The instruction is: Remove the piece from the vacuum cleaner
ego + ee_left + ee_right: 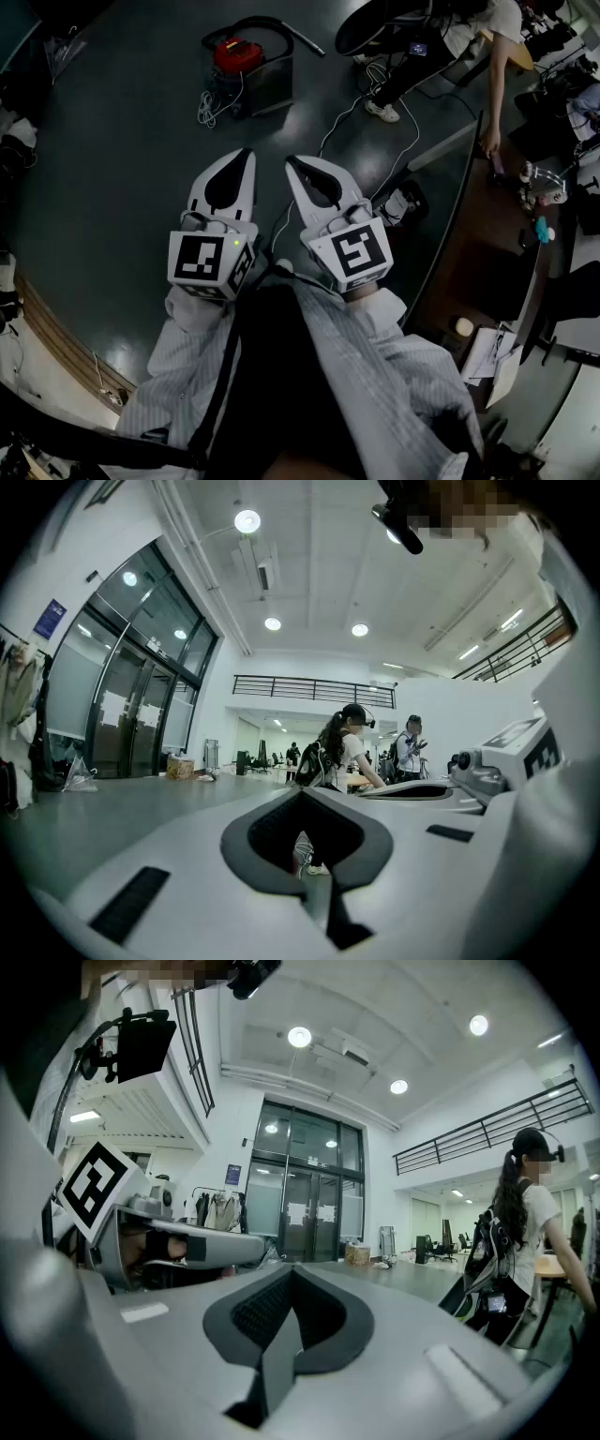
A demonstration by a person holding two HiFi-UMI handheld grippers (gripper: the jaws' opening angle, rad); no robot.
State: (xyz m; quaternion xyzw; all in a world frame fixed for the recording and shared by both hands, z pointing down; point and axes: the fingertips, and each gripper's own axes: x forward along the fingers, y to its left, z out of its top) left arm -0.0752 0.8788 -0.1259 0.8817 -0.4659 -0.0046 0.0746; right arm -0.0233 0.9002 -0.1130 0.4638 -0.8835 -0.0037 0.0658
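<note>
A red vacuum cleaner [240,58] with a black hose stands on the dark floor, far ahead in the head view, its white cord coiled beside it. My left gripper [247,153] and right gripper [292,161] hang side by side near my chest, both well short of the vacuum. Each is shut with nothing between its jaws. The left gripper view looks level across the room over the left gripper [302,794]; the right gripper view does the same over the right gripper [292,1272]. The vacuum shows in neither gripper view.
A person [424,49] stands at the back right, by a curved desk [473,253] with small items; the same person [339,750] shows in both gripper views. Cables [375,127] run over the floor. A wooden ledge [56,342] curves along the left. Glass doors [305,1202] lie ahead.
</note>
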